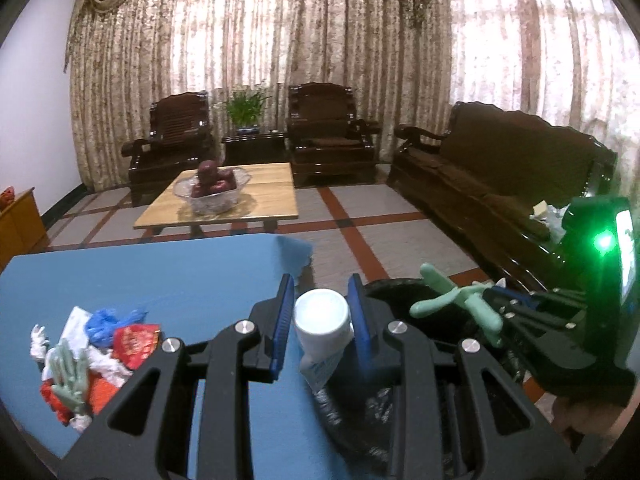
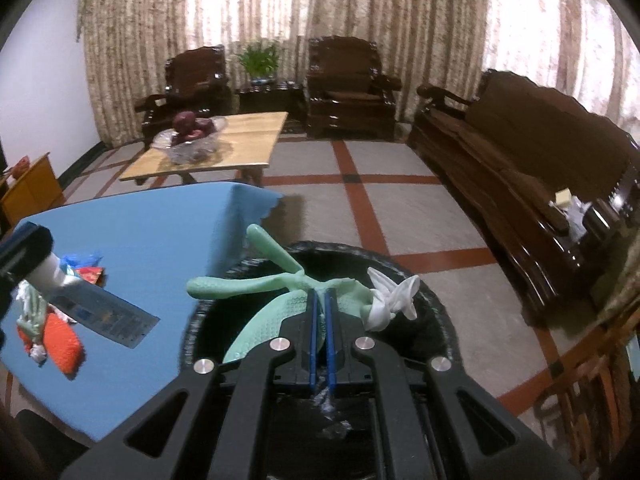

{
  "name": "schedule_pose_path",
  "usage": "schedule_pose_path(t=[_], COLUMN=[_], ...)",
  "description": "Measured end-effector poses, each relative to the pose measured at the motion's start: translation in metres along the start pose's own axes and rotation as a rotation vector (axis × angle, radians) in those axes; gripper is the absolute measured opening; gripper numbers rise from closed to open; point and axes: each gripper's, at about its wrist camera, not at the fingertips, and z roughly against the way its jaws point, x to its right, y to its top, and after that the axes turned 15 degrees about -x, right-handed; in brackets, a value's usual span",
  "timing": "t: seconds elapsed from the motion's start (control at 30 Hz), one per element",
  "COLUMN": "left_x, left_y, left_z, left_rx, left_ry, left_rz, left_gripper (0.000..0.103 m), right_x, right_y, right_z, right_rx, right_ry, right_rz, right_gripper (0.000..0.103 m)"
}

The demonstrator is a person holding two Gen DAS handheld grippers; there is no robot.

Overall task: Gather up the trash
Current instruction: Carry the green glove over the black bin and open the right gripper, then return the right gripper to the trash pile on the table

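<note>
Our left gripper (image 1: 322,312) clamps a white-capped squeezed tube (image 1: 322,322) at the blue bench (image 1: 160,276) edge; our right gripper (image 2: 321,300) pinches a pale-green plastic glove (image 2: 256,284) over the black-lined bin's (image 2: 436,300) rim.

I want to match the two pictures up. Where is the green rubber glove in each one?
Left wrist view: green glove at right of centre, pinched by the right hand-held gripper above the black bin.
Right wrist view: green glove at centre, over the bin.
Shared landmark: fruit bowl.
</note>
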Motion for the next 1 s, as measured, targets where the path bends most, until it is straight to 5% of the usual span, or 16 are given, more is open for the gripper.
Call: schedule_pose_path(t=[0.63, 0.73, 1.0], left_x=[0.046, 0.045, 0.015], left_y=[0.002, 0.001, -0.009], left_z=[-0.082, -0.089, -0.073], left_rx=[-0.114, -0.131, -0.129], left_ry=[0.012, 0.02, 0.05], left_rz=[0.054, 0.062, 0.082], left_gripper=[0.028, 0.042, 0.061], right_x=[0.049, 0.049, 0.043], right_y=[0.005, 0.005, -0.001], right_z=[-0.067, -0.068, -0.049], right_rx=[-0.061, -0.06, -0.047], right_ry=[-0.059, -0.067, -0.062], right_rz=[-0.142, -0.147, -0.145], right_gripper=[0.007, 0.022, 0.028])
